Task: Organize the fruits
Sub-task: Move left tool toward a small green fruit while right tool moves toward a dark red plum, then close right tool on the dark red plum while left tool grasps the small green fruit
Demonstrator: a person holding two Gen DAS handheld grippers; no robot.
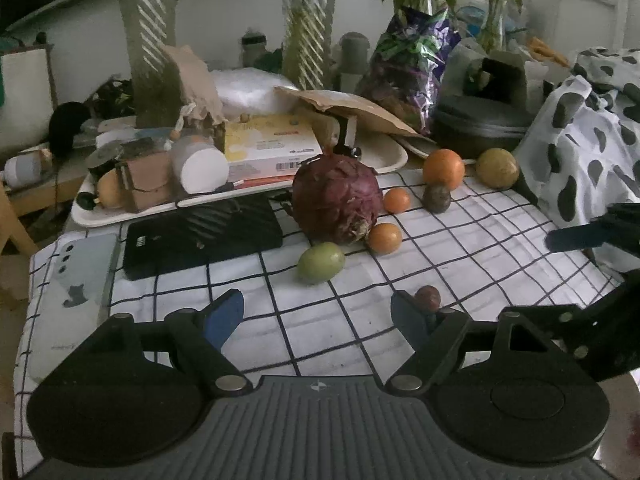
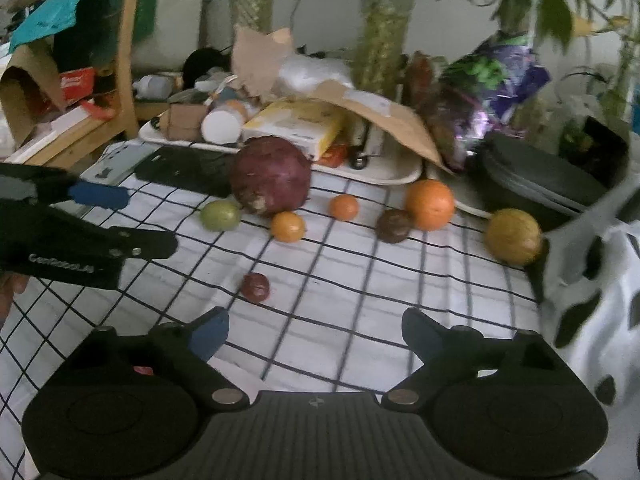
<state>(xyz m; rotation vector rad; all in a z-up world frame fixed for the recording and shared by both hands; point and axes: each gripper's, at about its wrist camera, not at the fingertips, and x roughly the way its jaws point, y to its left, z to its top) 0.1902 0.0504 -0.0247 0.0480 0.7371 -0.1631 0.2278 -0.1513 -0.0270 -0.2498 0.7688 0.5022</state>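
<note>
Both jaws stand apart, holding nothing: left gripper point(image 1: 317, 314) and right gripper point(image 2: 315, 334) hover low over the checked cloth point(image 2: 360, 280). Small dark-red fruit point(image 2: 255, 287) lies nearest (just beside the left gripper's right finger). Farther off, green fruit point(image 2: 220, 215), two small oranges, large orange point(image 2: 430, 205) and yellow fruit point(image 2: 514, 236) flank the purple cabbage point(image 2: 271, 175).

Legible text: "GenRoboLab"-like white lettering, partly blurred, on black arm of left gripper point(image 2: 98, 196) at left of right wrist view. Barcode label on yellow-white box point(image 1: 272, 146) on far tray point(image 1: 384, 160); print too small to read.
</note>
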